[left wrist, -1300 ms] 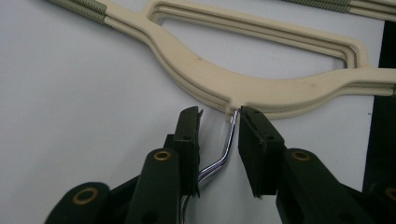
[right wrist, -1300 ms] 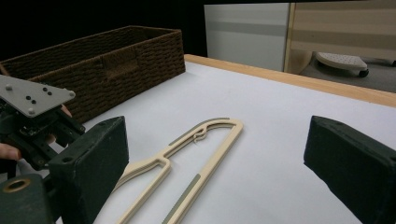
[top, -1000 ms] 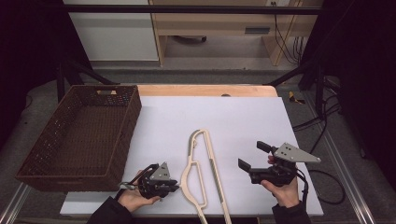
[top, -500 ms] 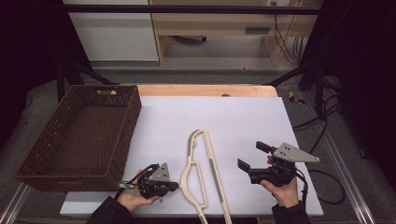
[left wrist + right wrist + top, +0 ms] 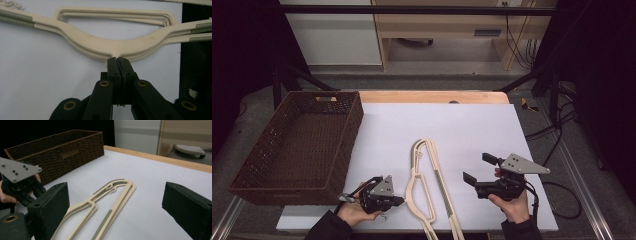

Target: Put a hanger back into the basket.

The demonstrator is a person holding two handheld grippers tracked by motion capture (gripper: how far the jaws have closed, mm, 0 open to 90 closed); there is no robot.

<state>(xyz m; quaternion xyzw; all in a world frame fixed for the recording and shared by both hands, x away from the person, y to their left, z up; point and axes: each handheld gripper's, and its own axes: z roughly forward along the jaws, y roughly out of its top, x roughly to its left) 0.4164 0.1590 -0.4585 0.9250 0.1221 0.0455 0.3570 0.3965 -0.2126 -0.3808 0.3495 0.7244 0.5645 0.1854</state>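
The desk, covered by a white sheet, is seen from the high view with a brown wicker basket at about nine o'clock, its inside empty as far as can be seen. Toward six o'clock, cream hangers are laid flat on the sheet as a stack, well apart from the basket. The left gripper is held low at about seven o'clock beside them; its jaws have just been closing and are now seen in the left gripper view pressed together at the small stub under the middle of the hangers' curved bar, which appears pinched between the tips, though how much of it is caught cannot be told. The right gripper is held at about five o'clock, clear of the hangers, its jaws standing wide apart with nothing between them. The work is judged to be at its start: a grip on the hangers seems made, nothing is lifted yet, and any carrying, likely to the basket, is left to do.
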